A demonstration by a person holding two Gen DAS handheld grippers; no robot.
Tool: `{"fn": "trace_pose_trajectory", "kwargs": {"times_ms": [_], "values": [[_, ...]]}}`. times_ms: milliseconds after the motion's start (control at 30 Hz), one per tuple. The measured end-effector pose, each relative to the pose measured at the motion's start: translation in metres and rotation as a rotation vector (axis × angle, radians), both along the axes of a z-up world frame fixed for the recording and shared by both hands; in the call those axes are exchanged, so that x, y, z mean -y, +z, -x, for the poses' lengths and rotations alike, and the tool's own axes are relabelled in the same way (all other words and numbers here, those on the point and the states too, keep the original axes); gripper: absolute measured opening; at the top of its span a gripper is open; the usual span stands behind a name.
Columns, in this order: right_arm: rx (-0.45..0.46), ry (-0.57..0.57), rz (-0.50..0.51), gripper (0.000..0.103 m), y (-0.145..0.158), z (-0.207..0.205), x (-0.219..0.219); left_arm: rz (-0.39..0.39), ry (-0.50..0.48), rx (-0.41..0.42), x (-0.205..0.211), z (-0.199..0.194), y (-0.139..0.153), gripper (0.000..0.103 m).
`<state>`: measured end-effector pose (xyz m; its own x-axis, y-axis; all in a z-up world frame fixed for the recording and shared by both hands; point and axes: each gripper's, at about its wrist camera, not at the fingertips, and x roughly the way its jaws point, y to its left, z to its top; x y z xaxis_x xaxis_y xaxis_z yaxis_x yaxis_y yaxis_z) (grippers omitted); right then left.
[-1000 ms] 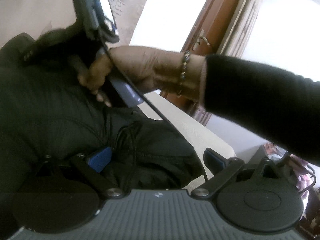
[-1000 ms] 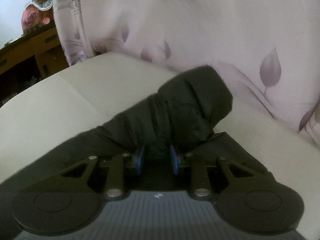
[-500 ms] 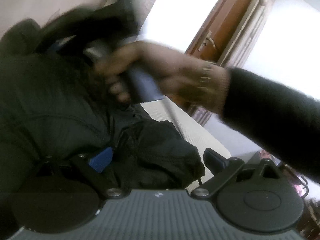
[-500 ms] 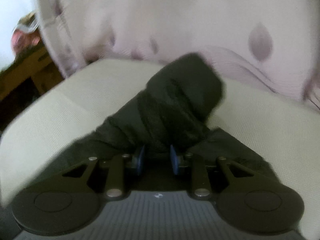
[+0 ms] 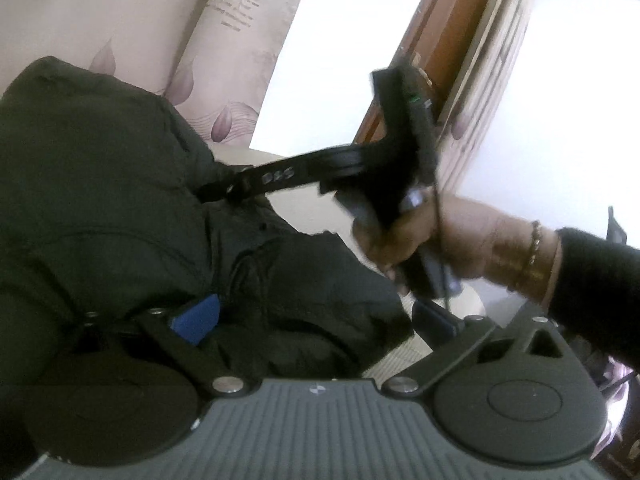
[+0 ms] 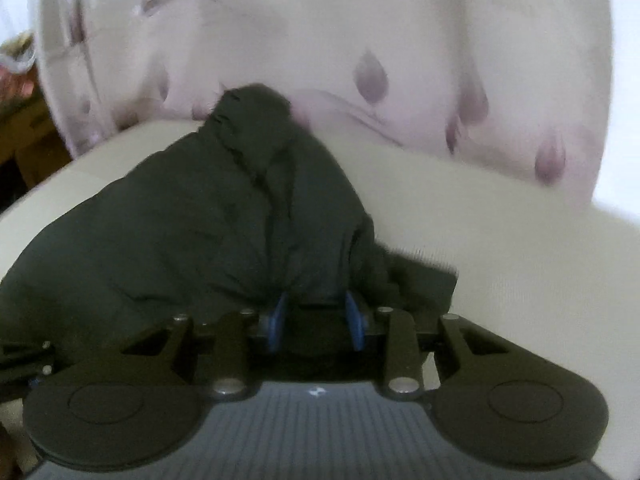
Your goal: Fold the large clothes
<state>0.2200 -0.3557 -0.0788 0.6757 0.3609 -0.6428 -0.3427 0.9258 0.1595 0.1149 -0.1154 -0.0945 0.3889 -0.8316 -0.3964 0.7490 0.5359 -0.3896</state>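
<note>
A large dark green jacket point(image 5: 120, 208) lies bunched on a cream sofa seat point(image 6: 500, 232). My left gripper point(image 5: 312, 316) is open with jacket cloth lying between its blue pads. My right gripper point(image 6: 316, 316) is shut on a fold of the jacket point(image 6: 224, 216), whose bulk rises ahead of it toward the sofa back. In the left wrist view the right gripper point(image 5: 224, 190) reaches in from the right, held by a hand point(image 5: 432, 240), with its tips in the jacket.
The sofa back point(image 6: 360, 40) has a pale pink cover with purple leaf prints. A brown wooden door frame point(image 5: 432, 56) stands behind the sofa. A wooden cabinet point(image 6: 24, 136) is at the far left of the right wrist view.
The right hand and its gripper have swung from the upper left to the right side of the left wrist view, pulling the held cloth. The jacket now fills more of the right wrist view.
</note>
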Motion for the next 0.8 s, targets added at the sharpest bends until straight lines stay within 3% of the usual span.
{"fn": "trace_pose_trajectory", "kwargs": {"times_ms": [133,200,300,400,500,633,700,800], "values": [[-0.007,-0.054,-0.085,0.03,-0.02,0.006,0.004,-0.034,0.004,0.032,0.001,0.004,0.003,0.102],[-0.013,-0.097,-0.138,0.03,-0.008,0.011,0.012,-0.032,0.01,0.049,0.0,0.006,0.002,0.102],[0.099,-0.095,-0.304,0.034,0.02,0.055,0.032,-0.007,0.019,0.03,-0.004,0.007,0.008,0.102],[0.179,-0.014,-0.26,0.034,0.04,0.113,0.023,0.059,0.064,-0.016,-0.02,0.009,0.02,0.102],[0.205,0.028,-0.23,0.033,0.042,0.154,0.008,0.081,0.1,0.02,-0.038,0.021,0.035,0.102],[0.252,-0.02,-0.134,0.029,0.032,0.184,-0.009,-0.013,0.165,0.137,-0.055,0.042,0.048,0.102],[0.244,-0.034,-0.207,0.029,0.024,0.191,-0.005,0.019,0.18,0.106,-0.071,0.041,0.05,0.103],[0.219,-0.09,-0.181,0.028,0.014,0.187,-0.005,-0.083,0.257,0.098,-0.076,0.036,0.046,0.101]]}}
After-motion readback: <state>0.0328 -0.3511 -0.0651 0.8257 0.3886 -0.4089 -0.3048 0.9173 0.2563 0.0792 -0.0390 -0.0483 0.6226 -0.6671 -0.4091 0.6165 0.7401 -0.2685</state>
